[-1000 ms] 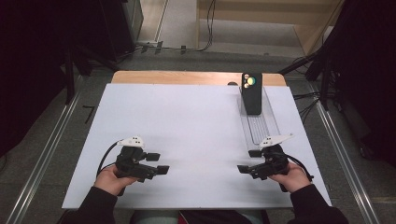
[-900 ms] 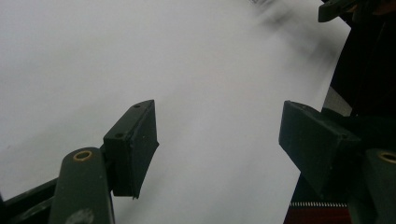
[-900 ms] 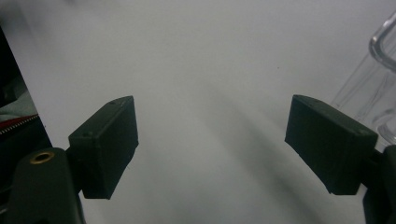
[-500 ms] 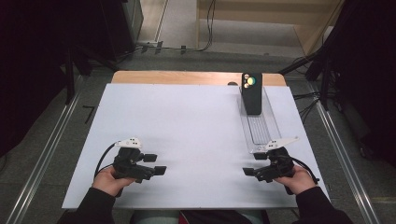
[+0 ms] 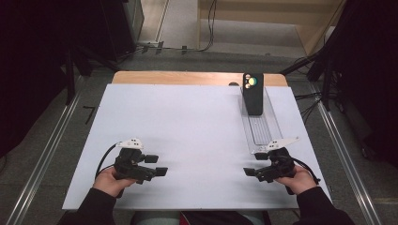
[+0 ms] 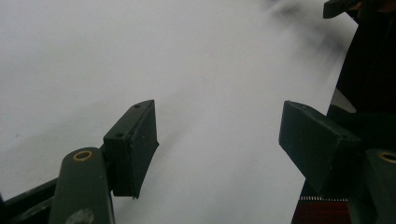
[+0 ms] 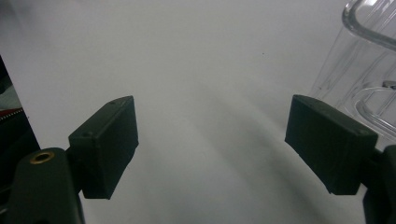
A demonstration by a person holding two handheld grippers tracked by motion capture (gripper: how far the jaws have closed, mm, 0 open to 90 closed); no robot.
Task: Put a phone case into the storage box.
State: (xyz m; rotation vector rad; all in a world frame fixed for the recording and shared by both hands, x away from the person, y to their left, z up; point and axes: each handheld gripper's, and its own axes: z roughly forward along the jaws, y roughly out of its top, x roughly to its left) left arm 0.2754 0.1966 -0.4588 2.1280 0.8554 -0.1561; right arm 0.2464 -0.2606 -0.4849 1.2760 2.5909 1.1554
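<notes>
A clear plastic tray (image 5: 261,129) is laid lengthwise along the right side of the white table (image 5: 197,126), and a black box (image 5: 253,93) with round coloured dots on its top is stood upright at the tray's far end. The near end of the tray is found just beside the right gripper (image 5: 252,165), which is held by the right hand (image 5: 294,178) close to the table's near edge; in the right gripper view the tray's rounded clear rim (image 7: 369,56) is seen at the upper right, just past the jaw on that side. The 2 jaws of the right gripper (image 7: 210,144) are spread wide apart, with nothing but bare table between them. The left gripper (image 5: 156,165) is held by the left hand (image 5: 109,180) near the front left of the table, well apart from the tray and the box. Its 2 jaws (image 6: 217,140) are likewise held wide apart over the bare white surface, and nothing is gripped. Both grippers are pointed inward, toward each other.
</notes>
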